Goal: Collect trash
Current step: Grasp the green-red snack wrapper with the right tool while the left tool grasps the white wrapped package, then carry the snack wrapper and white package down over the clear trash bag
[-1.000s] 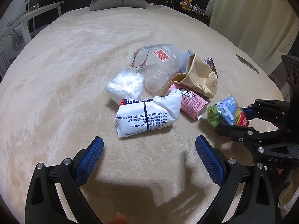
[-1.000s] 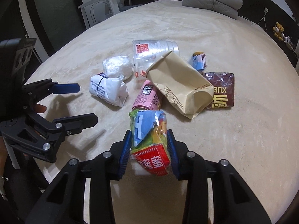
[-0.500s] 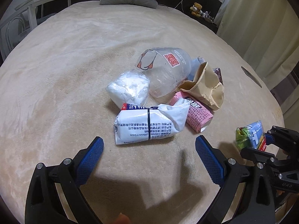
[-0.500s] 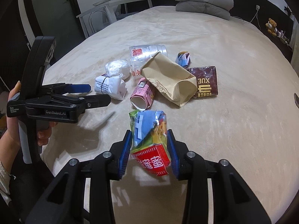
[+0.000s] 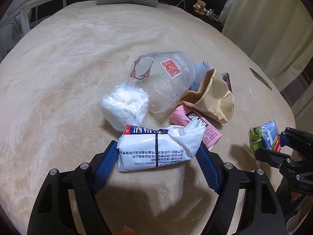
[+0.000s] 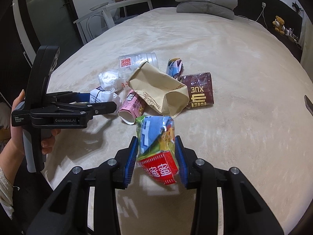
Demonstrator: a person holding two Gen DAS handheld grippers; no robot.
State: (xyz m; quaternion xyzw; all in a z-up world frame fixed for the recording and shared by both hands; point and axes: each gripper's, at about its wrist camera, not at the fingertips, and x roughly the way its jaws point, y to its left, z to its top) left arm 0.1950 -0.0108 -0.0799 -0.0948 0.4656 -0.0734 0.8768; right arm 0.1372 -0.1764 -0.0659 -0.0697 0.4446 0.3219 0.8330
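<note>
Trash lies in a heap on a beige bed (image 5: 58, 78). My left gripper (image 5: 158, 154) is open with its blue pads on either side of a white wipes packet (image 5: 156, 150); it also shows in the right wrist view (image 6: 101, 96). My right gripper (image 6: 156, 156) is shut on a crumpled green, blue and red snack wrapper (image 6: 156, 143), held above the bed; the wrapper also shows at the right of the left wrist view (image 5: 264, 135). Behind the packet lie a white wad (image 5: 125, 103), a clear plastic bottle (image 5: 166, 78), a pink carton (image 5: 197, 127) and a tan paper bag (image 5: 213, 98).
A brown packet (image 6: 199, 92) and a small crumpled blue wrapper (image 6: 175, 66) lie beyond the paper bag. Grey pillows (image 6: 205, 2) sit at the bed's head. A white chair and table (image 6: 109, 13) stand left of the bed, curtains (image 5: 273, 29) to the right.
My left gripper has moved forward and narrowed around the white wipes packet. My right gripper has pulled back and up from the heap with the snack wrapper.
</note>
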